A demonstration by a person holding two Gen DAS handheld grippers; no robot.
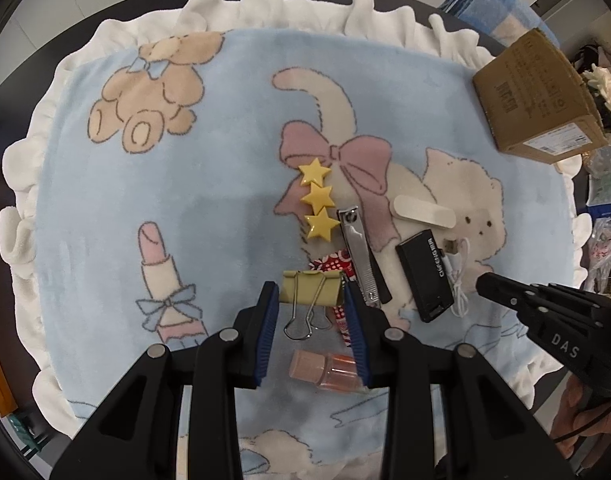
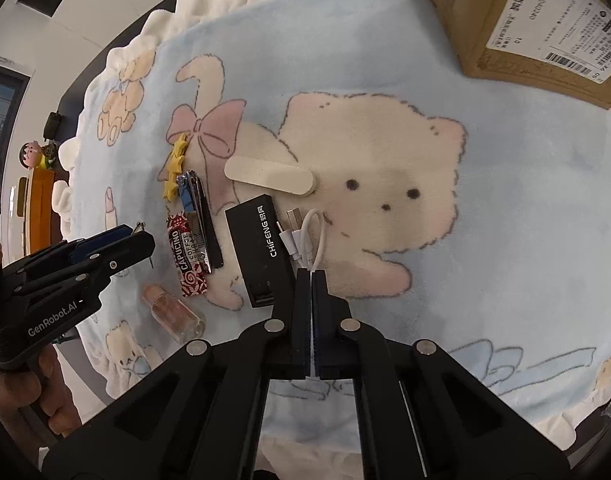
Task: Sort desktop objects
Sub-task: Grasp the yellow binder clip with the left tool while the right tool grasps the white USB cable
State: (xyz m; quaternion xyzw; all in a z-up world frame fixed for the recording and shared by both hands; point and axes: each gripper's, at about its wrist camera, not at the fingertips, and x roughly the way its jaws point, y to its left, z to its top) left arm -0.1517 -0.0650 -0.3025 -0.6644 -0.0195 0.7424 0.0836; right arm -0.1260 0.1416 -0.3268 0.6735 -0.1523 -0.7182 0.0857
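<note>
- While the left gripper [image 1: 311,300] points down at the cartoon-print fleece blanket [image 1: 209,184], its blue-padded fingers [image 1: 267,320] are clamped on a yellow binder clip [image 1: 310,287], one pad on each end of the clip body; the wire handles hang toward the camera.
- Just under the clip lies a red coffee sugar sachet [image 2: 186,256], and nearer still a small pink-capped glass bottle [image 1: 325,372] lies on its side.
- Beyond the clip, a yellow three-star hair clip [image 1: 316,200] sits on the pink bow print, with a metal nail clipper [image 1: 359,254] just to its right.
- Further right lie a white nail file [image 1: 424,211], a black box marked CHIFENG [image 1: 424,276] and a coiled white USB cable [image 2: 305,236] beside the box.
- In the right wrist view, the right gripper [image 2: 311,280] has its fingers pressed together at the near end of the cable loop; whether the cable is pinched I cannot tell.
- A brown cardboard box [image 1: 541,100] stands at the blanket's far right edge.
</note>
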